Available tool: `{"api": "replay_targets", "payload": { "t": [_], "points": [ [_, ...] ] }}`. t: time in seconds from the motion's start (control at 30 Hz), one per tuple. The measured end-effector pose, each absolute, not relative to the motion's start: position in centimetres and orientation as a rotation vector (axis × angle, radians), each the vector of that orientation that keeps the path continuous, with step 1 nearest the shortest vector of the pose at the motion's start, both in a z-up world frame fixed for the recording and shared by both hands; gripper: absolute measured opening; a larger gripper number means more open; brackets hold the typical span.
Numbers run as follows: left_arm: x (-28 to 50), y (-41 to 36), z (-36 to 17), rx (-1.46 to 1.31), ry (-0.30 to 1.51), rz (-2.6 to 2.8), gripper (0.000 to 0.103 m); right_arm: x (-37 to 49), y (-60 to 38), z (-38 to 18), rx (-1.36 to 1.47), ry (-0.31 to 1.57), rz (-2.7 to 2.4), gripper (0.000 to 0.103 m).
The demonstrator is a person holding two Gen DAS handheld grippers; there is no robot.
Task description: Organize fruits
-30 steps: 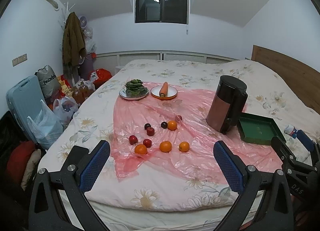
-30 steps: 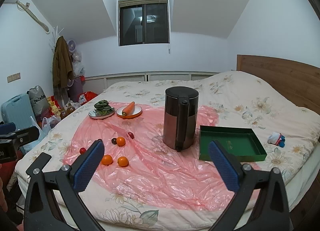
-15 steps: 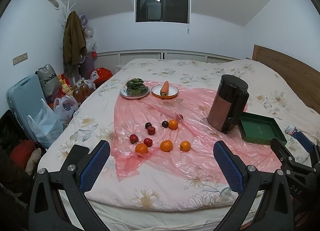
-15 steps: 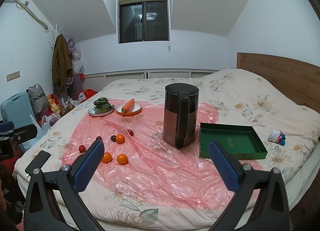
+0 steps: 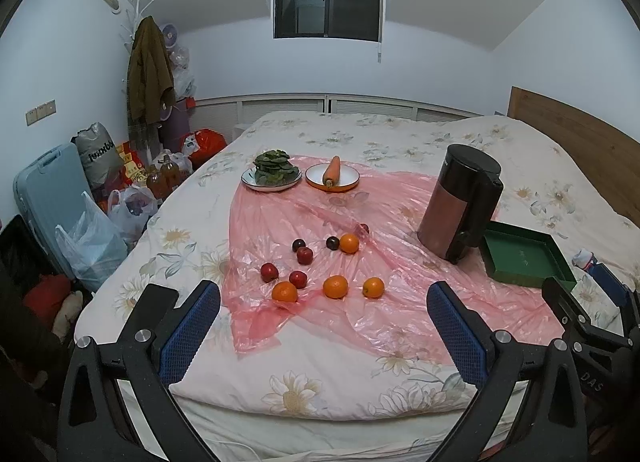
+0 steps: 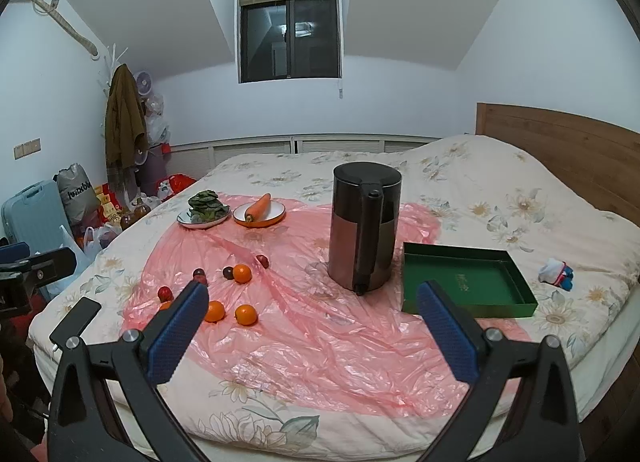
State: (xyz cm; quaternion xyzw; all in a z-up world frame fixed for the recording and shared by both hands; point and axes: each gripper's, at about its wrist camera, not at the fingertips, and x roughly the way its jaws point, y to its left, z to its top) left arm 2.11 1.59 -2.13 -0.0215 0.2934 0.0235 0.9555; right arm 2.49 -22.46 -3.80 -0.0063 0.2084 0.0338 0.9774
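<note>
Several oranges [image 5: 335, 286] and small red and dark plums [image 5: 304, 255] lie loose on a pink plastic sheet [image 5: 400, 262] on the bed; they also show in the right wrist view [image 6: 242, 273]. An empty green tray [image 5: 524, 260] sits right of a dark kettle [image 5: 460, 205], seen too in the right wrist view [image 6: 466, 286]. My left gripper [image 5: 320, 326] is open and empty, above the bed's near edge. My right gripper [image 6: 312, 322] is open and empty, short of the fruit.
A plate of greens [image 5: 272, 173] and a plate with a carrot [image 5: 332, 175] stand at the sheet's far end. A wooden headboard [image 6: 560, 149] is on the right. Bags and a blue suitcase [image 5: 44, 189] crowd the floor on the left.
Both grippers have drifted slightly closer to the bed; the fruit and kettle look a little nearer. Nothing was taken hold of.
</note>
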Motion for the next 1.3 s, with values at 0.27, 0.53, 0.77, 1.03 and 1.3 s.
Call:
{"api": "replay_targets", "payload": {
  "t": [0.27,0.53,0.77,1.03,1.3],
  "points": [
    [2.1,1.6,-2.2,-0.044,0.594,0.048,0.102,2.5,-22.4,-3.9,-0.011,0.419,0.07,0.103],
    [2.3,1.7,-2.5,-0.051,0.6,0.051,0.102,2.6,-22.2,-4.2,-0.015,0.422,0.07,0.103],
    [2.3,1.8,-2.6,-0.052,0.604,0.05,0.102,2.6,-22.1,-4.1,-0.017,0.426,0.072,0.103],
    [2.4,2.1,-2.6,-0.054,0.611,0.054,0.102,2.8,-21.6,-4.7,-0.021,0.439,0.072,0.103],
    [3.0,2.2,-3.1,-0.051,0.624,0.054,0.102,3.5,-21.6,-4.8,-0.036,0.449,0.077,0.103]
  ]
}}
